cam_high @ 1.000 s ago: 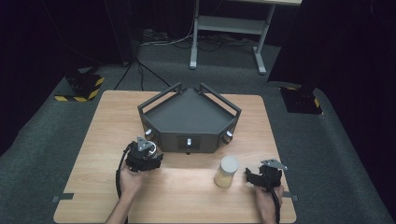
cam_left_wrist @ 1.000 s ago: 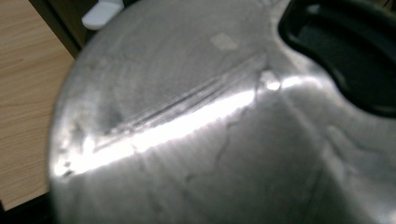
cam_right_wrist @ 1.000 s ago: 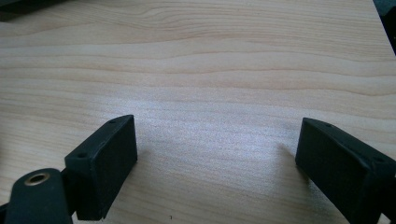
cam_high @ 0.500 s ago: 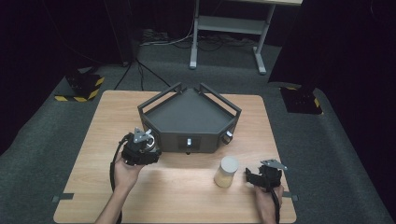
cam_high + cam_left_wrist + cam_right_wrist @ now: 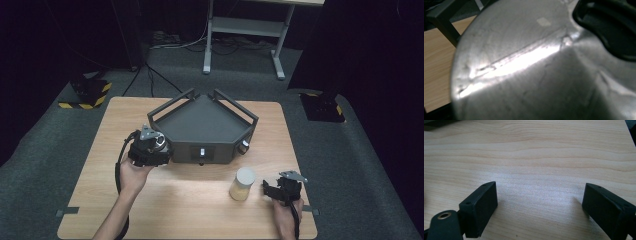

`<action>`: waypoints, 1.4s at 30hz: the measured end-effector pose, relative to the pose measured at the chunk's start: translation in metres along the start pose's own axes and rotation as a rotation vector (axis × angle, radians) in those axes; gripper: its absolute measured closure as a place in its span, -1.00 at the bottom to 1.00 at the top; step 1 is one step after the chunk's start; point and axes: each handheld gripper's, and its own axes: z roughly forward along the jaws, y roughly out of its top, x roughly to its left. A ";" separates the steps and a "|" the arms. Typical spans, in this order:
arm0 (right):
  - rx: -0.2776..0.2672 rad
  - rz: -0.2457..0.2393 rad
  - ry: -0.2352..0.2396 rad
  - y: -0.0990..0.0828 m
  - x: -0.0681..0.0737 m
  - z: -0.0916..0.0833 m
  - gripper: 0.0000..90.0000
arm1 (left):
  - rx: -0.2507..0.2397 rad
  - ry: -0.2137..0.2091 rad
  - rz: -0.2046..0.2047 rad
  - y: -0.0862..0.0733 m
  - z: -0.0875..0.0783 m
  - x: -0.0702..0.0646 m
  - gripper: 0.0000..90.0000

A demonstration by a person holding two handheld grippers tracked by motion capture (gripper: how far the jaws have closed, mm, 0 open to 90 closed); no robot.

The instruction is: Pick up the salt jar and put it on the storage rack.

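metal fills the middle of my left gripper view: a brushed steel pot (image 5: pixel 524 65) with a black handle (image 5: pixel 609 27) at the upper right, so close that i cannot tell how my left jaws stand. in the high view my left gripper (image 5: pixel 148 148) sits left of centre, touching or just beside the front left corner of the dark tray (image 5: pixel 202 122), the shiny pot at its tip. i judge i carry it there to set it in the tray. my right gripper (image 5: pixel 281 189) rests low at the lower right, jaws spread wide over bare table (image 5: pixel 544 152), idle and well apart from the work. a pale jar (image 5: pixel 242 183) stands just beside it.
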 end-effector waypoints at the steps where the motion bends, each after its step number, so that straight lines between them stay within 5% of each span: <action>1: 0.000 -0.001 0.001 0.000 0.000 0.000 -0.72 | -0.004 -0.001 -0.001 0.003 -0.001 0.000 -0.33; 12: 0.000 -0.005 0.007 0.000 -0.001 0.000 -0.72 | -0.026 -0.005 -0.001 0.030 0.004 -0.004 -0.33; 24: 0.001 -0.008 0.010 0.000 -0.001 0.000 -0.72 | -0.037 0.042 -0.020 0.055 0.020 -0.012 -0.33; 42: 0.001 -0.013 0.019 0.000 -0.002 0.000 -0.72 | -0.014 0.093 -0.051 0.071 0.059 -0.020 -0.33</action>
